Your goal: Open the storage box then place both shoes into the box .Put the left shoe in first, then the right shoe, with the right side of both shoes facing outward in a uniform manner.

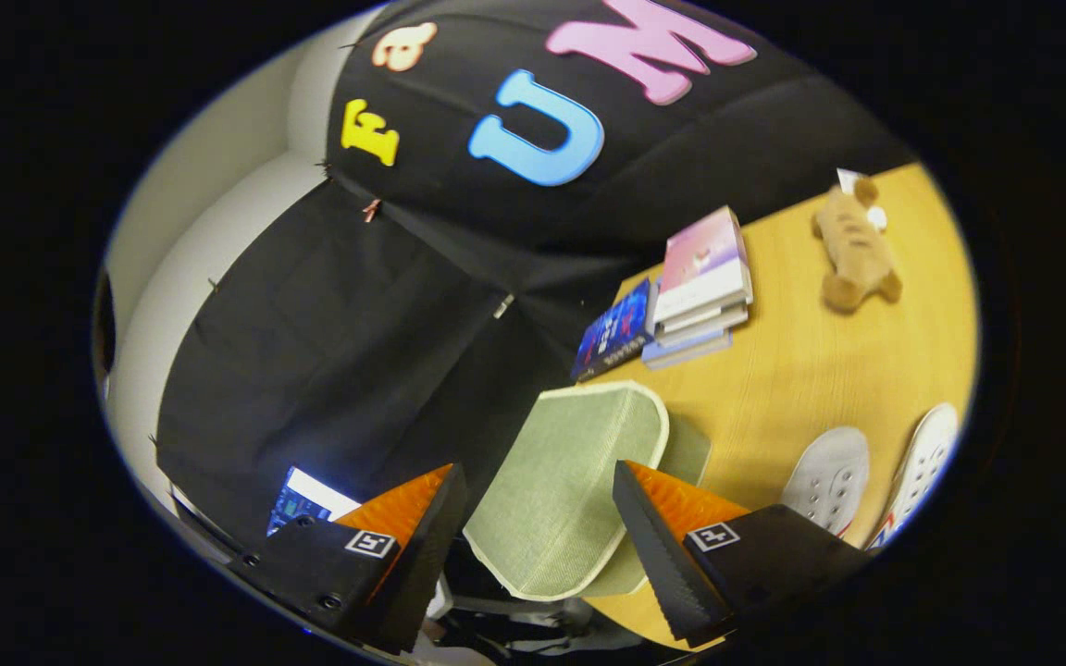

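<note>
The storage box's pale green fabric lid (561,481) stands raised just ahead of my fingers and fills the gap between them. A strip of the green box (688,453) shows behind the lid on the wooden table (801,379). My gripper (538,470) is open, fingers wide apart, one on each side of the lid and not pressing on it. Two white shoes (827,476) (923,462) lie side by side on the table to the right of the right finger; I see only their front ends.
A stack of books (701,287) and a blue book (614,331) beside it lie at the table's far edge, beyond the box. A brown plush toy (852,250) lies further right. A lit screen (306,499) shows by the left finger.
</note>
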`<state>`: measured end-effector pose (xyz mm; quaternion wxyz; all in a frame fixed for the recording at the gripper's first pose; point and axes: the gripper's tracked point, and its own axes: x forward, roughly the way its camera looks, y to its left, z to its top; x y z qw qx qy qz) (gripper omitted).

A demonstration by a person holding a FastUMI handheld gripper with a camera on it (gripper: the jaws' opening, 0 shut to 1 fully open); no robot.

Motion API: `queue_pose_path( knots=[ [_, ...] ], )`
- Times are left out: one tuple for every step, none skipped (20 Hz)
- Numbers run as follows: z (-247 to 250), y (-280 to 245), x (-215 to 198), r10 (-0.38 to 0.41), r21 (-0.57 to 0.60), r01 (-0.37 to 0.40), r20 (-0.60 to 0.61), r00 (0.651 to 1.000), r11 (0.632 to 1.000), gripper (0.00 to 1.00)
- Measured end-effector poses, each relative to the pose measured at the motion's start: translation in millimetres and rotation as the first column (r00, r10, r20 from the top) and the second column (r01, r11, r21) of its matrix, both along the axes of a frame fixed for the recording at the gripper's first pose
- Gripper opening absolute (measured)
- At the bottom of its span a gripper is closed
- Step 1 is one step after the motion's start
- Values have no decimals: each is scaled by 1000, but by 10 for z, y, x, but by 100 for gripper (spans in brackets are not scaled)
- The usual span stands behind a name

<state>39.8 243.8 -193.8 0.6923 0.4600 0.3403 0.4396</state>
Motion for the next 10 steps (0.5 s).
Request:
queue_pose_path(
  knots=[
    [-130,64,10,26,24,-25,-52,998,999,98],
    [-257,106,-8,57,49,-52,-101,993,997,98],
    [-363,153,-15,88,84,-76,-147,985,994,98],
    [-459,211,-37,117,120,-96,-188,975,988,98],
    [-527,266,-45,143,146,-112,-218,965,983,98],
    [-593,325,-60,165,167,-125,-248,955,978,98],
    [-649,380,-70,189,187,-140,-273,943,972,98],
    [-694,430,-103,210,209,-152,-294,933,966,98],
    [-714,490,-117,231,234,-161,-313,921,959,98],
    [-722,511,-158,254,259,-172,-328,910,950,98]
  ],
)
